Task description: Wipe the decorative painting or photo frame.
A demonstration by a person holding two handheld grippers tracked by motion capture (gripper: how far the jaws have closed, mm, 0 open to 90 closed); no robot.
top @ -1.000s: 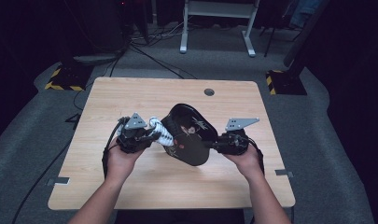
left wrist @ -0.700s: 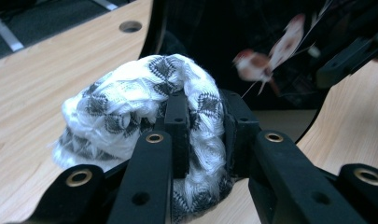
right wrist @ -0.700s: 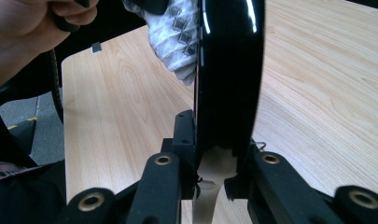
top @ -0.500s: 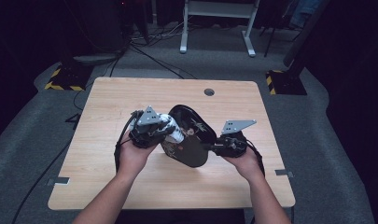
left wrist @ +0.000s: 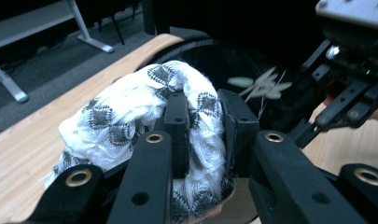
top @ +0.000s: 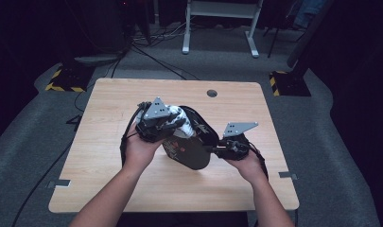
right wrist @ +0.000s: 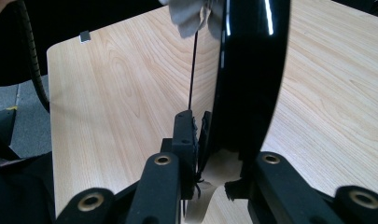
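High view: the left gripper (top: 177, 124), clamped on a white black-patterned knitted cloth (left wrist: 130, 112), presses it on a glossy black oval plate (top: 189, 149) mid-table, its right rim pinched by the right gripper (top: 217, 149).

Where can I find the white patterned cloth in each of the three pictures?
High view: the cloth is at table centre, in the left gripper, against the black dish.
Left gripper view: centre-left, clamped between the jaws.
Right gripper view: a corner at the top edge.
Shared landmark: the black dish.
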